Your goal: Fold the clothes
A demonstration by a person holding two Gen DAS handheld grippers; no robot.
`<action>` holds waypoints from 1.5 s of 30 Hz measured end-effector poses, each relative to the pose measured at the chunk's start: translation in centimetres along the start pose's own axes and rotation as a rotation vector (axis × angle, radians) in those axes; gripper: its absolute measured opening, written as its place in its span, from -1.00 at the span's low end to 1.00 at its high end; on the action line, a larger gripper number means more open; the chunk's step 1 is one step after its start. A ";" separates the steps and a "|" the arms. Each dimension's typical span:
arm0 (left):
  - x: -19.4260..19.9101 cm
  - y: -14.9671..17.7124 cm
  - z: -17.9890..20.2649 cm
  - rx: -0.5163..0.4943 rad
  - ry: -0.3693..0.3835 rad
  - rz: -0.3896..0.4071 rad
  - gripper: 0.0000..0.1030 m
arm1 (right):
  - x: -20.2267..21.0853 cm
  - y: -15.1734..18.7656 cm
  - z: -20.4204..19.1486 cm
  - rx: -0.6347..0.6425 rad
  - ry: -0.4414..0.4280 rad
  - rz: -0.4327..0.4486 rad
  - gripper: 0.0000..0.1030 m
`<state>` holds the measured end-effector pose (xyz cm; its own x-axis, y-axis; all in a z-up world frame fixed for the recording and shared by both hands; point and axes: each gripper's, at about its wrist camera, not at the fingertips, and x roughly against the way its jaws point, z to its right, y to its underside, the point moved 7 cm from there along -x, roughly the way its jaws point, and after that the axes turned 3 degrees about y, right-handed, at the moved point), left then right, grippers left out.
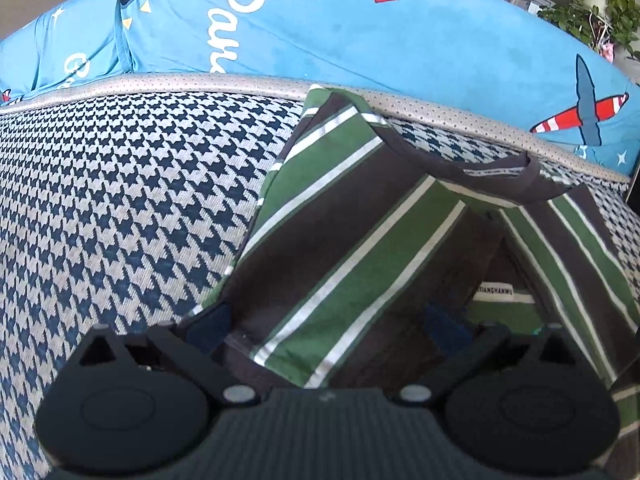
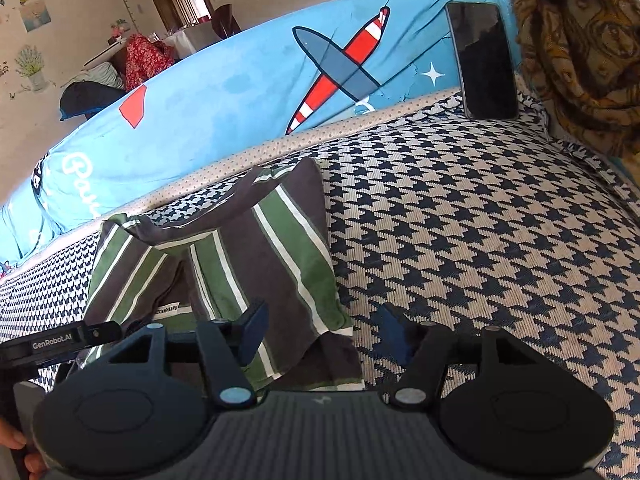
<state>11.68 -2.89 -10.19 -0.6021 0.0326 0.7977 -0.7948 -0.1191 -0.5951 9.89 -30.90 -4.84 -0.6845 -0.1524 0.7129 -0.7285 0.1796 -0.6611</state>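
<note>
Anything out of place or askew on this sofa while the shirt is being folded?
Yes: a phone stands propped against the blue backrest cover, which is unrelated to folding. The striped shirt lies bunched, with its collar buckled and its label exposed.

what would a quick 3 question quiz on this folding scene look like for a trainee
1. True or false: the striped shirt lies on the houndstooth cover.
2. What leans against the blue cushion at the far right of the right wrist view? A) a book B) a phone C) a remote
3. Fill in: the right gripper has its jaws ____, with a corner of the shirt between them.

Key
1. True; the left gripper is over the same shirt.
2. B, the phone stands upright with a dark screen.
3. Open.
</note>
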 end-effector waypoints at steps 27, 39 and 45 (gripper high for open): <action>6.3 1.0 0.3 -0.069 0.103 0.045 1.00 | -2.7 -0.2 -0.4 0.104 -0.101 0.048 -0.70; 6.6 1.1 -2.1 -0.069 0.084 0.044 1.00 | -3.1 0.0 -1.2 0.076 -0.081 0.058 -0.70; 6.8 1.1 -2.9 -0.065 0.078 0.045 1.00 | -2.6 -0.3 -2.4 0.103 -0.046 0.102 -0.76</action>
<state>6.55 0.04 -5.71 -0.6397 0.1059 0.7613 -0.7683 -0.0579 -0.6375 11.97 -28.27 -5.94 -0.7539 -0.1830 0.6310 -0.6525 0.0966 -0.7516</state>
